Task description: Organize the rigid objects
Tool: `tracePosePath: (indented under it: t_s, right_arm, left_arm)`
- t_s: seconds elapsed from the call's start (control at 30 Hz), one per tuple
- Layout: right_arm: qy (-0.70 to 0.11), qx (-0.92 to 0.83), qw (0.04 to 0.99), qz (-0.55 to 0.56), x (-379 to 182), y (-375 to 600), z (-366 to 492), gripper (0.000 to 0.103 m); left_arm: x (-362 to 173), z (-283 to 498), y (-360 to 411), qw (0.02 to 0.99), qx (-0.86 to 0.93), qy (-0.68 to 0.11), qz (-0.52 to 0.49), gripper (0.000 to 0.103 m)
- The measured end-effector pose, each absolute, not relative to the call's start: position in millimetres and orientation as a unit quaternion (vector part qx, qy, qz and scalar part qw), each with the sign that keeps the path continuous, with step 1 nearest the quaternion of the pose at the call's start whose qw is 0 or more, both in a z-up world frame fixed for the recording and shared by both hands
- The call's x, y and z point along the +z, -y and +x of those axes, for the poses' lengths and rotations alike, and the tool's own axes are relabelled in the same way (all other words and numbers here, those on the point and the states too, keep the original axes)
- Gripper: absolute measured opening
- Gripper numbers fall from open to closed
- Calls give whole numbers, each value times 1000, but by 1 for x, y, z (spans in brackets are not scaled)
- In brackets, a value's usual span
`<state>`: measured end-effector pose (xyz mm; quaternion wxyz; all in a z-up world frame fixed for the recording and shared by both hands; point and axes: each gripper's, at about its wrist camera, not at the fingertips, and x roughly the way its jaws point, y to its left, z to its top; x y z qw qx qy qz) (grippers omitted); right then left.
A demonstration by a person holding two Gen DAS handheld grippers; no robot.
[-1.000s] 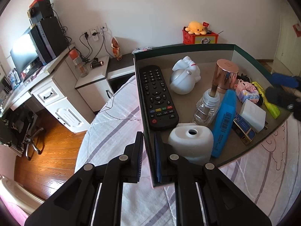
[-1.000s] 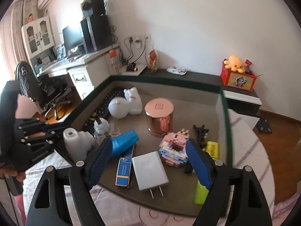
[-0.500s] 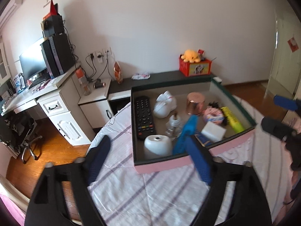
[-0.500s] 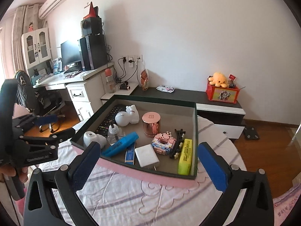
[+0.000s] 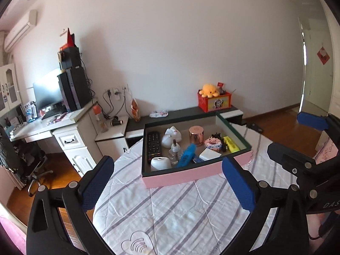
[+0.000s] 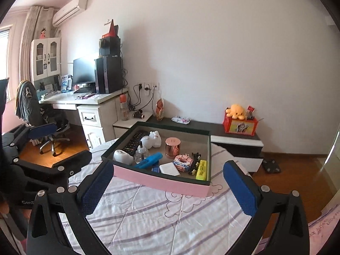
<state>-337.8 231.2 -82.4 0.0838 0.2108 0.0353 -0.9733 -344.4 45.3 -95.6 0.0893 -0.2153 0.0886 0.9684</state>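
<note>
A pink box (image 5: 187, 176) with a dark green rim sits on the bed and holds a black remote (image 5: 153, 145), a white figurine (image 5: 171, 136), a copper jar (image 5: 196, 135), a blue highlighter (image 5: 187, 156), a white diffuser (image 5: 160, 163), a white charger (image 5: 210, 154) and a yellow highlighter (image 5: 231, 143). My left gripper (image 5: 167, 160) hovers back from the box's near wall, its jaws opening with nothing between them. My right gripper (image 6: 169, 166) stands open and empty in front of the same box (image 6: 161, 179), apart from it.
The bed's striped white cover (image 5: 170, 208) spreads between me and the box. A white desk (image 6: 93, 106) with monitor and an office chair (image 6: 31, 106) stand left. A low dark cabinet (image 6: 233, 136) bearing a red box and orange plush runs along the wall.
Both grippers drew back and up from the box. The left one let go of the box's near-left wall and spread wide. The right jaws widened too.
</note>
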Motion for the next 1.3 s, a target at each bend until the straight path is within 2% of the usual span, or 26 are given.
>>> tracePosePath:
  t_s: [0.67, 1.3]
  right_arm:
    - [-33, -985, 95, 140, -36, -222, -230, 103]
    - [-65, -994, 78, 41, 5, -198, -118, 103]
  left_arm:
    - [-42, -229, -30, 62, 990, -54, -115, 103]
    - [-9, -114, -13, 40, 999, -28, 12, 103]
